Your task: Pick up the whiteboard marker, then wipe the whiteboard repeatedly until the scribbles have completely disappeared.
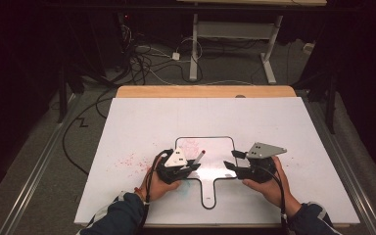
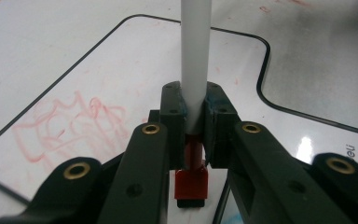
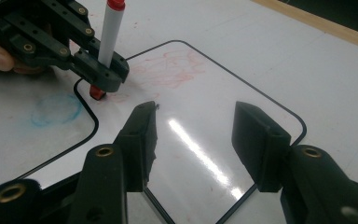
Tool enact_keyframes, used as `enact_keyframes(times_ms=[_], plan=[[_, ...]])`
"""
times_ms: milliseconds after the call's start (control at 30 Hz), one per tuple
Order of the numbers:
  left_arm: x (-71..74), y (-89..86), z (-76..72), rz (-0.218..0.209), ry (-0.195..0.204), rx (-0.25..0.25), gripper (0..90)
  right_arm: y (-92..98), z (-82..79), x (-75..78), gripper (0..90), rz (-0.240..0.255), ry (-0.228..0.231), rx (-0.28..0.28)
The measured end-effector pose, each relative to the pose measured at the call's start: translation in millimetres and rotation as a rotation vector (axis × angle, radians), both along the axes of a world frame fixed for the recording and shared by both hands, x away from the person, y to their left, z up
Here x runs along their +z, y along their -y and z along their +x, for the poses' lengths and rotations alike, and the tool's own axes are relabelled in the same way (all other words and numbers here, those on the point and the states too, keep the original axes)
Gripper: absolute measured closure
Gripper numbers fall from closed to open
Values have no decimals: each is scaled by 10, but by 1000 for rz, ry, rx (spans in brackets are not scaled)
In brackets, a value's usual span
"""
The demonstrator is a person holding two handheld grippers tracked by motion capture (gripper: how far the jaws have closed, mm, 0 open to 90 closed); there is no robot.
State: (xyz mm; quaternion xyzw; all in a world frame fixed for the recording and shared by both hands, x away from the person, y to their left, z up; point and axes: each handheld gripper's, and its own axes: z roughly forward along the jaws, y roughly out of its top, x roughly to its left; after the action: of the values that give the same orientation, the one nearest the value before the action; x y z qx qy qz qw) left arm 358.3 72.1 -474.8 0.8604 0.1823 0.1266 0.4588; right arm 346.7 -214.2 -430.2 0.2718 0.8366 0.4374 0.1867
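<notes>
The left gripper (image 1: 192, 166) clamps a red-tipped marker (image 3: 107, 44) between its pads, tip down on the whiteboard (image 1: 215, 176) beside faint red scribbles (image 2: 70, 123); the right gripper (image 3: 193, 140) hangs just beside, jaws apart, empty.

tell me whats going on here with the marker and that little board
A person sits at a white table with a claw in each hand. The left claw is shut on a red marker, held upright with its capped end down by the edge of a small whiteboard. Faint red scribbles mark the board. The right claw hangs open over the board's other side with nothing between its jaws.
</notes>
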Motion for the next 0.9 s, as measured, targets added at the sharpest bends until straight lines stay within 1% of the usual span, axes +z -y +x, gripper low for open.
enact_keyframes(times_ms=[33,67,167,267,300,333,367,500,533,600,633,700,733,767,800,900], plan=[[0,28,13,-15,-1,-35,784,3,0,0,508,-1,1,2],[6,33,15,-19,-6,-35,784,3,0,0,508,-1,1,2],[19,25,18,-15,-7,-18,784,12,-1,3,507,3,1,3],[36,1,19,-21,-5,-16,784,22,1,16,506,8,2,0],[48,-17,17,-17,-2,5,784,21,8,25,505,17,2,-1],[52,-17,23,-27,-7,-13,784,21,8,25,505,17,2,-1],[60,-30,21,-17,1,3,784,13,16,28,504,15,1,0],[86,-37,17,-21,7,2,784,-3,34,27,495,24,3,6],[108,-27,5,-22,17,-3,784,-8,35,27,493,31,5,6],[117,-18,2,-24,21,-4,783,-18,40,27,479,48,5,13],[119,-2,0,-29,20,-18,783,-18,40,27,479,48,5,13],[125,10,-6,-36,24,-19,783,-46,40,33,471,79,0,27],[128,18,-11,-33,28,-20,783,-83,48,60,464,107,-6,48],[134,24,-15,-33,29,-21,783,-107,48,86,465,121,-5,54],[139,30,-17,-38,34,-17,783,-133,52,111,464,127,4,61],[159,46,-3,-44,49,-2,783,-232,88,172,465,141,7,78]])
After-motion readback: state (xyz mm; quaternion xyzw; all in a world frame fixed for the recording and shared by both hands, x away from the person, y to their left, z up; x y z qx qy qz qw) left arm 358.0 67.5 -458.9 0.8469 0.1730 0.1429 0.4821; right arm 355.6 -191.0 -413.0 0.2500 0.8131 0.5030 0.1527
